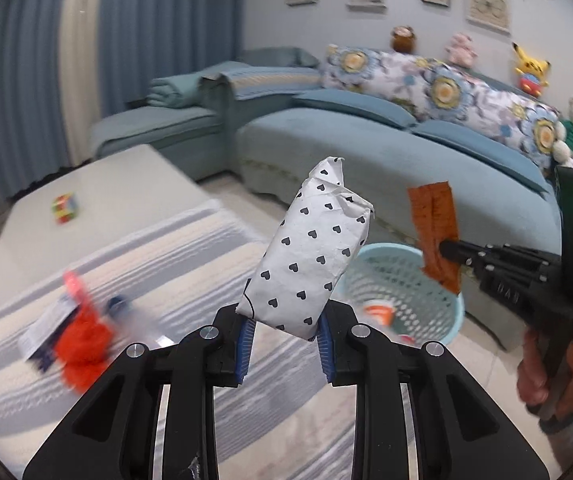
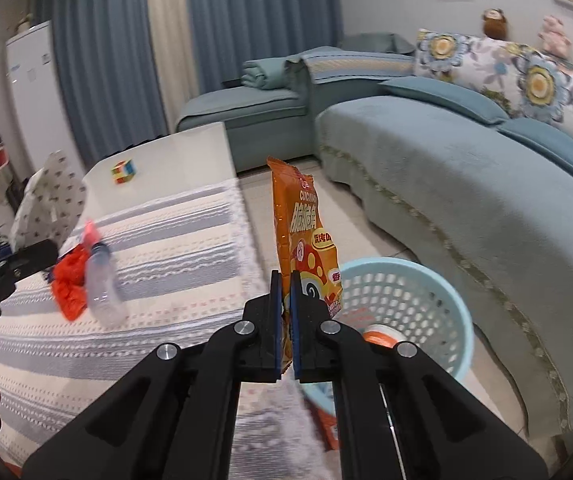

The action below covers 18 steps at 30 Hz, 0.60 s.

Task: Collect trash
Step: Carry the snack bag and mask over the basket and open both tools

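Each claw has a piece: the left claw (image 1: pixel 284 334) grips a heart-print packet (image 1: pixel 310 248), the right claw (image 2: pixel 285 312) pinches an orange snack bag (image 2: pixel 306 240). The blue basket (image 2: pixel 446 300) already holds some rubbish, but a bottle (image 2: pixel 100 284) and red scraps (image 2: pixel 70 284) remain on the worktop (image 2: pixel 166 280).

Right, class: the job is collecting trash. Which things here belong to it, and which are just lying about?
Part of the job:
- heart-print paper packet, clamped in the left gripper
- orange snack bag, clamped in the right gripper
- light blue basket
- empty plastic bottle
- red wrapper

Just lying about:
- puzzle cube
- sofa
- soft toys
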Motion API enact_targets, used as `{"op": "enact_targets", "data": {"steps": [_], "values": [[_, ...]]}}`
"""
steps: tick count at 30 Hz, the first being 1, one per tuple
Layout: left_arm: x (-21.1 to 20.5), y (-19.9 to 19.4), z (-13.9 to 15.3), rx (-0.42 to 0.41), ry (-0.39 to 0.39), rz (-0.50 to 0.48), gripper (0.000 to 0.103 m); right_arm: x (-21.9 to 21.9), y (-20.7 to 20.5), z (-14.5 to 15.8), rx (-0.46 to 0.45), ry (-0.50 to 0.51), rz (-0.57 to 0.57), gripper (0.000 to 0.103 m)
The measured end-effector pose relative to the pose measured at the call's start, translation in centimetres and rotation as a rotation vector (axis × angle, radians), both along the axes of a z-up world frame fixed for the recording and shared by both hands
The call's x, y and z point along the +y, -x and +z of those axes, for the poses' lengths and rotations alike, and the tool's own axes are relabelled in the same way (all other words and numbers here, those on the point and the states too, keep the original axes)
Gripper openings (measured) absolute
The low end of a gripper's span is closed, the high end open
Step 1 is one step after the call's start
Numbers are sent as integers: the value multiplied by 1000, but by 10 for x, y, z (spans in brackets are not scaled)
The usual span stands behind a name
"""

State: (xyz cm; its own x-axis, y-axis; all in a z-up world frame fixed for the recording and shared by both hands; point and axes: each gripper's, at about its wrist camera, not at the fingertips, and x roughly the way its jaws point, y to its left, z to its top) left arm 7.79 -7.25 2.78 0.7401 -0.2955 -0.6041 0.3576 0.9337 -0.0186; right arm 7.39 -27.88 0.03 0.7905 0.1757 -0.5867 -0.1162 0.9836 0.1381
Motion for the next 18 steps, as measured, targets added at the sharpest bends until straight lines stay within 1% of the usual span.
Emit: {"op": "enact_targets", "data": {"steps": [4,8,11,15,18], "values": [[-40,-26,-14,51,-12,-54,25,-30,-8,-13,35,-17,-54,2],[-69,-51,-34,128,11,-98,25,-60,-20,-43,132,-83,-94,2],[-87,-64,-56,190,5,-118,25,-73,-24,-61,177,-88,-123,2],[-104,-74,-94,307,29,-138,25,-82,-34,-90,260,-103,-147,2],[-109,-73,-112,339,10,-159,27,-86,-38,-107,293,-122,-154,2]]}}
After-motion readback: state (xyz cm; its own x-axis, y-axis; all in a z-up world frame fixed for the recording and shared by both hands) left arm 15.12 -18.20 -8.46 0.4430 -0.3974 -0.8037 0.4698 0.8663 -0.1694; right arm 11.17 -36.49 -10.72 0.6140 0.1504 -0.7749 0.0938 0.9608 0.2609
